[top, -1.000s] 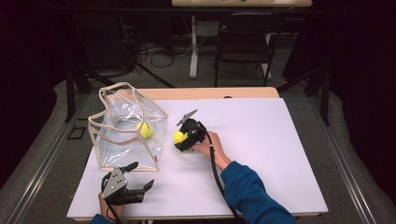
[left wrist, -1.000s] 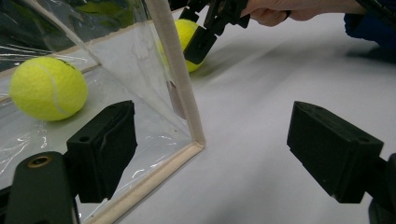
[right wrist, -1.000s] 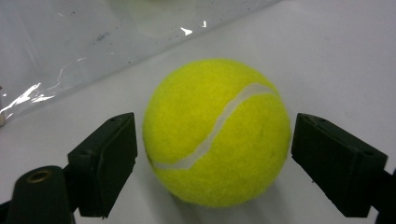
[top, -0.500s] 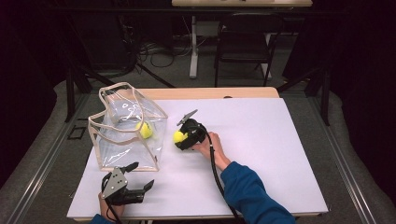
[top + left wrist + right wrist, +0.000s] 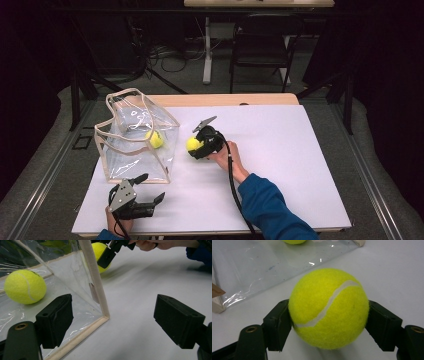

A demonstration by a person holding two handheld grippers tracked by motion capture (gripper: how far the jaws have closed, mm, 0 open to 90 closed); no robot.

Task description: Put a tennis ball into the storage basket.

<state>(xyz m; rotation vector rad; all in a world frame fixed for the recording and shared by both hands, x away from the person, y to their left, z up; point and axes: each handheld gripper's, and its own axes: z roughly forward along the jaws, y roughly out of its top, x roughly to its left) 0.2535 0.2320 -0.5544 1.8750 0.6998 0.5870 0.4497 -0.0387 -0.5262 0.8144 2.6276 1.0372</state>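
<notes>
A clear plastic bag (image 5: 131, 150) with beige trim stands open on the left of the white table (image 5: 280, 165), and one yellow tennis ball (image 5: 154, 139) lies inside it. Just right of the bag, my right gripper (image 5: 196, 146) is shut on a second tennis ball (image 5: 193, 144), low over the table. In the right gripper view this ball (image 5: 328, 308) sits squeezed between both jaws of the gripper (image 5: 328, 323). My left gripper (image 5: 151, 187) rests open near the front edge, in front of the bag. Its jaws (image 5: 117, 320) frame the bag's front corner (image 5: 96, 287), with the inner ball (image 5: 25, 286) behind the plastic.
The table's right half is bare white surface. A dark chair (image 5: 260, 45) and a desk leg (image 5: 207, 50) stand on the floor beyond the far edge, with cables around them. A blue sleeve (image 5: 272, 210) reaches in from the bottom right.
</notes>
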